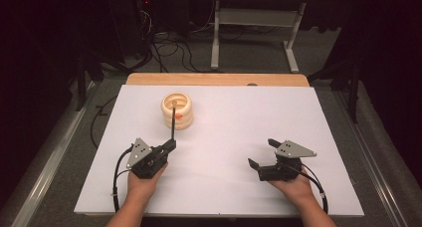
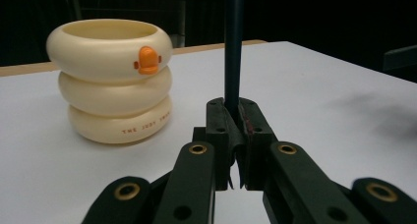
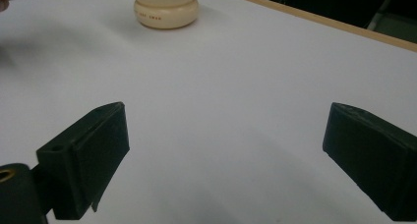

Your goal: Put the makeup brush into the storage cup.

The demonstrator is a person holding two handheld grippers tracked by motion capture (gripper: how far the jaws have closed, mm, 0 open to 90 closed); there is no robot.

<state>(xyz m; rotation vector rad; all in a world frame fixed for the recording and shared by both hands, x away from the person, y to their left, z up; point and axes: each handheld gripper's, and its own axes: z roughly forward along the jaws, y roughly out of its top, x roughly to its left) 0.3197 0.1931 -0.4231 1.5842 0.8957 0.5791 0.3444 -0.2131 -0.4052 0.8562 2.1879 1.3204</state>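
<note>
A cream holder [image 1: 176, 110] shaped like three stacked rings, with an orange duck bill on its side, stands on the white table toward the back left. The left gripper view has the holder [image 2: 114, 81] at its upper left, and the right gripper view catches its base [image 3: 165, 12] at the top. My left gripper [image 1: 170, 145] is shut on a dark pen [image 1: 172, 122] that stands upright, its top reaching level with the holder's rim. The pen [image 2: 234, 47] rises from the closed jaws of my left gripper [image 2: 236, 130]. My right gripper [image 1: 262, 152], at the front right, is open and holds nothing, as the gripper [image 3: 226, 150] shows over bare table.
The white board [image 1: 278, 117] lies on a wooden tabletop whose edge [image 1: 219, 79] shows at the back. Beyond it are a grey floor, cables [image 1: 169, 50] and a white desk frame [image 1: 254, 33]. Metal rails run along both sides.
</note>
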